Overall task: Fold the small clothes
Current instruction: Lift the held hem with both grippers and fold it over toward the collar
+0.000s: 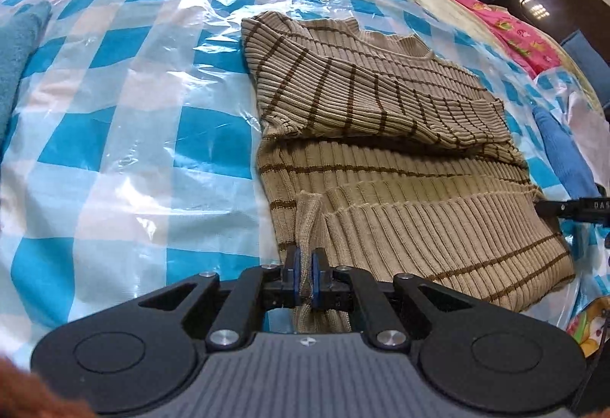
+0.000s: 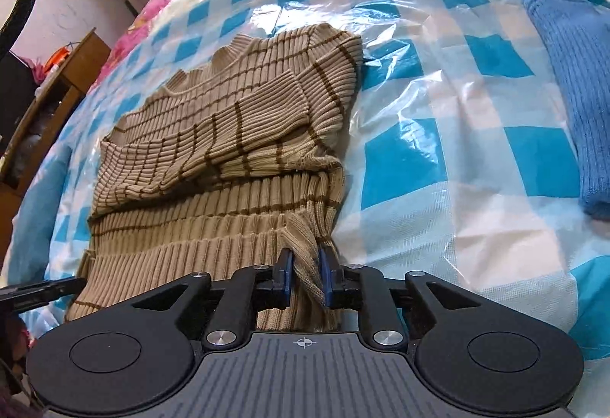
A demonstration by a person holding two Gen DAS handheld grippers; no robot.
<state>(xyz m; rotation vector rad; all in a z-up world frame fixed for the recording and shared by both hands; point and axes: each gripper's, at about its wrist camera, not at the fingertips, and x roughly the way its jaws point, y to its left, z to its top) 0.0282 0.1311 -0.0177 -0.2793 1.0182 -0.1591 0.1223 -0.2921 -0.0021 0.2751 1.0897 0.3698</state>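
Beige ribbed knit sweater with brown stripes (image 1: pixel 400 135), sleeves folded across; near hem corners pinched in left gripper (image 1: pixel 305 265) and right gripper (image 2: pixel 305 265) jaws, on bed

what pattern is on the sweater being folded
Beige ribbed knit sweater with thin dark brown stripes; it shows best in the left wrist view.

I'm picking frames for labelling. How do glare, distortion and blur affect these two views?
Left wrist: glare streaks the plastic sheet, fisheye bows the bed edge, sweater sharp. Right wrist: same glare on the sheet, curved edges, blue knit slightly soft.
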